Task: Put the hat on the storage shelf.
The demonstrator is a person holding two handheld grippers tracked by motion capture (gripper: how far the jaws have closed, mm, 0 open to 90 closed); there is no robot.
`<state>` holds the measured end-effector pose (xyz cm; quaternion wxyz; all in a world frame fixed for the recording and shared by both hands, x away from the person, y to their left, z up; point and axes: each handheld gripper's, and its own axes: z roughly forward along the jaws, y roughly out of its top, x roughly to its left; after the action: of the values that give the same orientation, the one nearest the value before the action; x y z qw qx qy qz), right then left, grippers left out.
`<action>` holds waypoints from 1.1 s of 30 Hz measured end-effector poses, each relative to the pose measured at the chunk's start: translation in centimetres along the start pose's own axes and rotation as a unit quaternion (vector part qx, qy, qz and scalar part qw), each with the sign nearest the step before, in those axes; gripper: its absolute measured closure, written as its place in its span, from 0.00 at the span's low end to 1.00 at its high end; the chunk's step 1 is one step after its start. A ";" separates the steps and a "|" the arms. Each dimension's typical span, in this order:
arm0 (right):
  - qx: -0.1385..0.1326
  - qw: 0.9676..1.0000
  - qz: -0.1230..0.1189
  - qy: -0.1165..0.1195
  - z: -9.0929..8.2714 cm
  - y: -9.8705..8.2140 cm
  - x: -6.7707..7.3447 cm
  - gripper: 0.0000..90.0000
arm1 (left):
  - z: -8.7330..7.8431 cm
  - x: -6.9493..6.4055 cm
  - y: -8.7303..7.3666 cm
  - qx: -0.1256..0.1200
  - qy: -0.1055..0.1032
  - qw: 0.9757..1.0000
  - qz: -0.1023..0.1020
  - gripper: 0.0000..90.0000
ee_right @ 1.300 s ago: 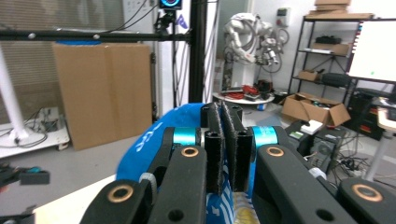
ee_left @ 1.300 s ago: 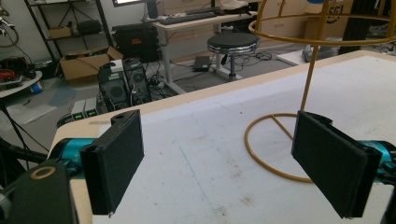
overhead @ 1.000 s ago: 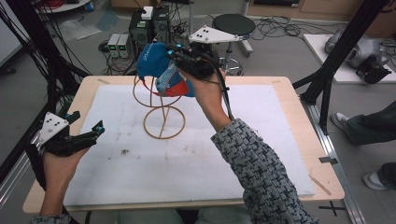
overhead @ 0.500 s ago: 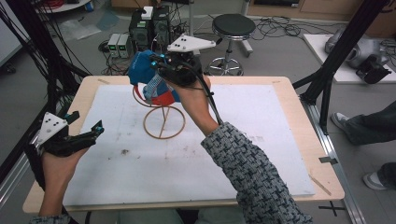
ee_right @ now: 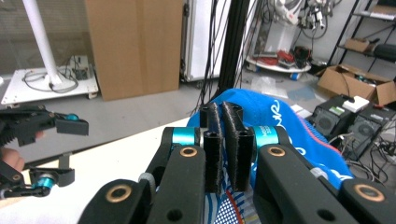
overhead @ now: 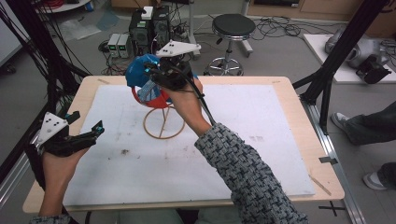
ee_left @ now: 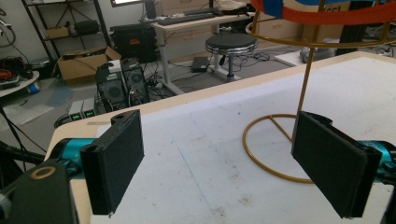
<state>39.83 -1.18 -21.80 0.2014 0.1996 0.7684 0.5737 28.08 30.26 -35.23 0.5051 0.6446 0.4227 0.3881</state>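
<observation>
My right gripper (overhead: 156, 77), clenched on the blue cap (overhead: 140, 70), had shifted leftward above the wire stand (overhead: 163, 122), apparently nearing placement.

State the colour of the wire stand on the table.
Gold: the wire stand has a thin gold post and ring base, best seen in the left gripper view.

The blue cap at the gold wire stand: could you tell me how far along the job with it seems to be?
Done: the right gripper has pinched the blue cap, its jaws together on the fabric. In hand: the cap sits at the top of the gold wire stand, not released; whether it is going on or coming off cannot be told. Left: letting go or lifting clear. The left gripper waits open, apart.
</observation>
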 end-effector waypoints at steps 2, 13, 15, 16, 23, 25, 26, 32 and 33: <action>0.004 1.000 -0.001 -0.001 0.1 -0.1 0.0 0.96 | 0.0 0.0 0.0 0.000 0.000 1.000 0.000 0.19; 0.022 1.000 -0.001 0.009 1.6 -0.4 0.9 0.96 | 0.1 0.0 0.0 0.000 -0.001 1.000 0.000 0.19; 0.028 1.000 -0.004 0.013 1.8 -0.5 1.2 0.96 | 0.0 0.0 0.0 0.000 -0.001 1.000 0.000 0.19; 0.030 0.999 -0.005 0.013 1.9 -0.5 1.2 0.96 | 0.0 -0.1 0.0 -0.001 -0.002 1.000 0.001 0.19; 0.038 0.999 -0.004 0.001 1.9 -0.8 0.9 0.96 | 0.0 0.0 0.0 0.000 -0.002 1.000 0.001 0.19; 0.042 0.999 0.000 -0.002 1.9 -1.2 0.7 0.96 | 0.0 0.0 0.0 0.000 -0.002 1.000 0.000 0.19; 0.042 0.999 0.000 -0.002 1.9 -1.2 0.7 0.96 | 0.1 0.0 0.0 0.000 -0.002 1.000 0.000 0.19; 0.051 0.999 0.001 -0.004 2.0 -1.6 0.7 0.96 | 0.2 -0.2 -0.1 0.001 -0.004 1.000 0.000 0.19; 0.053 0.999 -0.004 -0.005 2.1 -1.6 0.8 0.96 | 0.2 -0.1 -0.1 0.002 -0.004 1.000 -0.001 0.19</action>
<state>40.20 0.47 -23.96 0.1964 0.2096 0.7976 0.5304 28.22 30.07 -35.40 0.5057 0.6466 0.4220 0.3848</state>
